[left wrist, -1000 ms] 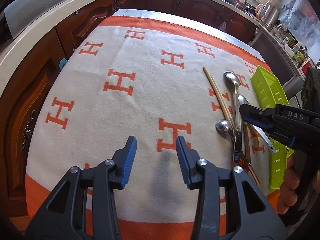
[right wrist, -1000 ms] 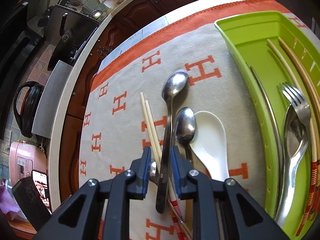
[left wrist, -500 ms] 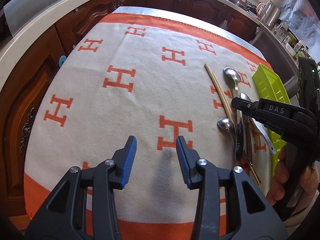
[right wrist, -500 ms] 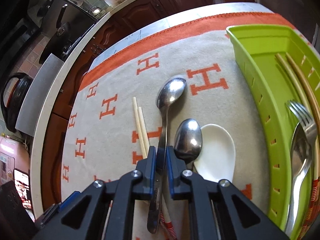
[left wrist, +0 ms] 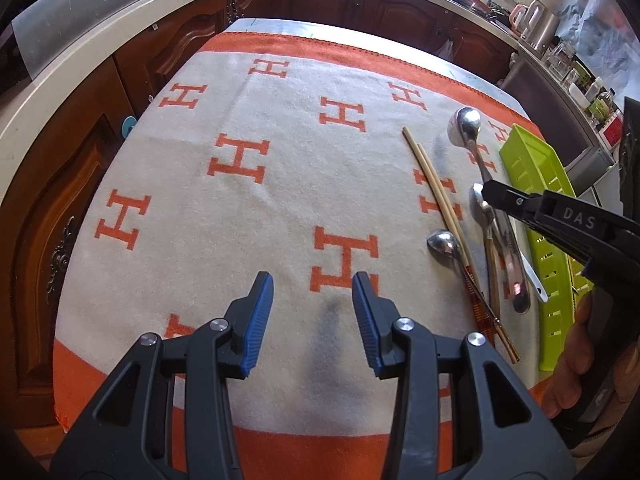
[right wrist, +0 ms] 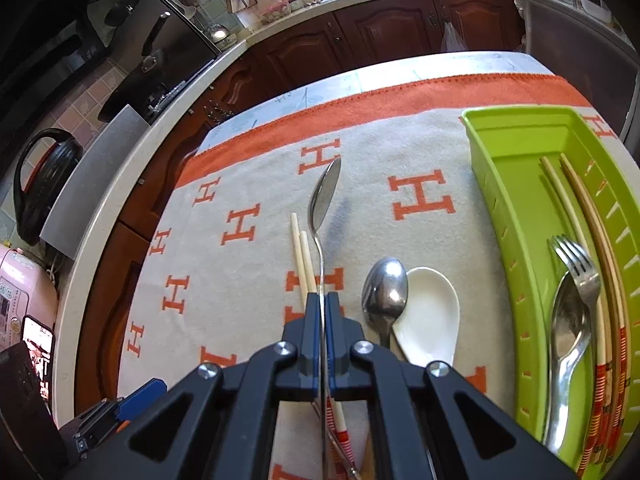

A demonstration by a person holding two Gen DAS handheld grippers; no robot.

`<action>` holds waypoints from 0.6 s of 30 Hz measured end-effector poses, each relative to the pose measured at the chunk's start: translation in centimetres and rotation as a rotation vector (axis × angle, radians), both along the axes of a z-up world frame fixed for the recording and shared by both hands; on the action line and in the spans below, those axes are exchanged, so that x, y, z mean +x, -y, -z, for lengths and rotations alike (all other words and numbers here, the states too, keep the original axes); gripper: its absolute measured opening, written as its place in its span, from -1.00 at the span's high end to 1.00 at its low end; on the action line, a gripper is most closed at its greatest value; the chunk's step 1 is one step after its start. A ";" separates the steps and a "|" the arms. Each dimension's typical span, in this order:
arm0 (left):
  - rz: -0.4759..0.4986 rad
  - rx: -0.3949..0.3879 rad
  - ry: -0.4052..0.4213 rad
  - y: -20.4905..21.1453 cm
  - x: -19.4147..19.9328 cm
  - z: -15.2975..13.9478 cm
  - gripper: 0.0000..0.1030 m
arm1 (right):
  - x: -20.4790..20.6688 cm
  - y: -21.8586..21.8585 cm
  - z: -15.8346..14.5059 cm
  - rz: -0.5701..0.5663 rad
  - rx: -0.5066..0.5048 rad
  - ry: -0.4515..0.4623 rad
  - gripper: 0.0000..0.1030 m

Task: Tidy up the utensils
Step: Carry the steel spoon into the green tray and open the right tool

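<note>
The right gripper (right wrist: 323,312) has just squeezed its fingers onto the long spoon (right wrist: 325,192), which sticks out past them, turned on edge. The left gripper (left wrist: 312,320) stays spread, holding nothing.

Black hand-held gripper (left wrist: 313,322), blue ribbed pads (left wrist: 256,322), silver screws, "DAS" lettering.
</note>
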State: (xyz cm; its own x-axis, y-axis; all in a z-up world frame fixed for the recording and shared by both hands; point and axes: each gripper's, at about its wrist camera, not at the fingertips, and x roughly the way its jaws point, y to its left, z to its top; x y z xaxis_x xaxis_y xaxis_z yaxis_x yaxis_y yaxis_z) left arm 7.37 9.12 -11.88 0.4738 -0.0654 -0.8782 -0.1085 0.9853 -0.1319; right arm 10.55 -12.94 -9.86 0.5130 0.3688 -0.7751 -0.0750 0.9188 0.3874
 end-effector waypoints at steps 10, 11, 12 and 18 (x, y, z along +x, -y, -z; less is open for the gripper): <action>0.031 0.024 0.016 2.0 -1.0 -1.3 0.27 | -2.7 3.2 -3.9 0.012 0.035 0.080 0.96; 0.033 0.026 0.016 2.2 -1.1 -1.4 0.27 | -3.0 3.7 -4.2 0.018 0.034 0.086 0.96; 0.037 0.028 0.016 2.5 -1.2 -1.5 0.27 | -3.2 4.1 -4.4 0.024 0.031 0.090 0.96; 0.064 0.041 0.011 4.3 -1.4 -1.8 0.27 | -4.5 8.2 -5.0 0.073 -0.007 0.103 0.96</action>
